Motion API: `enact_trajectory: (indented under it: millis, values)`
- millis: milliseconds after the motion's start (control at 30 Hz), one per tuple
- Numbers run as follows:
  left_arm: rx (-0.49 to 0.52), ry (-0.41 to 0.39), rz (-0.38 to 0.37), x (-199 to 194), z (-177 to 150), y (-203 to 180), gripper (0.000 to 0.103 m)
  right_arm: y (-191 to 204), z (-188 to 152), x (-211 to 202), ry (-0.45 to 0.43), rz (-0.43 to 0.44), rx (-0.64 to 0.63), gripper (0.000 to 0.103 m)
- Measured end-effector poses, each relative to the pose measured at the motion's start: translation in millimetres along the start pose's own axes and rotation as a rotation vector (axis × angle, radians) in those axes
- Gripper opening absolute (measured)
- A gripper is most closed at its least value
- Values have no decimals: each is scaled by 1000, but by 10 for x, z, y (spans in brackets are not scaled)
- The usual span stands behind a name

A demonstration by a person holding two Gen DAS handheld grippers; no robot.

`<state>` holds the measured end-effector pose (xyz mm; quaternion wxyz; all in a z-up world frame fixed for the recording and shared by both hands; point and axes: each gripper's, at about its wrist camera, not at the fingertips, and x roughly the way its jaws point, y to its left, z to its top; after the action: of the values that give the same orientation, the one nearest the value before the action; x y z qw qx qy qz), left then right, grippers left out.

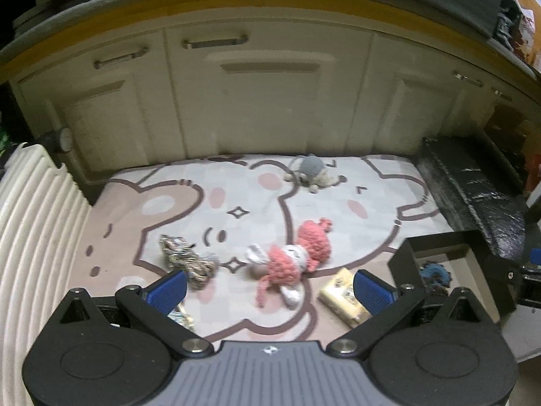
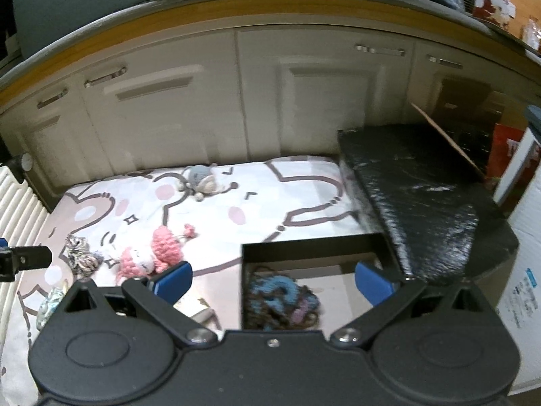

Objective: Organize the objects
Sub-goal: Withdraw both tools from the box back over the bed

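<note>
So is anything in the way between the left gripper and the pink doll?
No, nothing visible. The left gripper is open and the pink crochet doll lies on the mat right ahead of its fingers. The yellow packet and the brown yarn bundle sit off to either side.

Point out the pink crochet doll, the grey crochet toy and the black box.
pink crochet doll (image 1: 290,264), left wrist view, on its pink body.
grey crochet toy (image 1: 309,165), left wrist view, on its grey back.
black box (image 2: 311,243), right wrist view, on its far wall.
</note>
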<state>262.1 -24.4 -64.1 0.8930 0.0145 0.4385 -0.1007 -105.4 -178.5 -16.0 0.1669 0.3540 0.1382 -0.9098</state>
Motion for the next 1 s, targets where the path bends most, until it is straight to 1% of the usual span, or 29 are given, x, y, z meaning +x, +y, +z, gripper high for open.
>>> enact_trajectory:
  millis: [167,267,467,667,900,1000]
  values:
    - [-7,-13,32,-17,-19,213,103,218,50,66,5,23,-13,103]
    - [-11,-17,37,-19,-35,339,103,327,84,107,12,45,3,103]
    - [-23,-20,73,-3,-71,556,103,526,138,157,1,74,10,103]
    - [-30,-19,111,26,-105,749,103,677,184,247,12,93,32,103]
    - [-32,-7,111,110,-144,961,103,837,208,393,23,99,31,103]
    - [-20,1,119,208,-181,1045,103,888,185,489,-3,136,2,103]
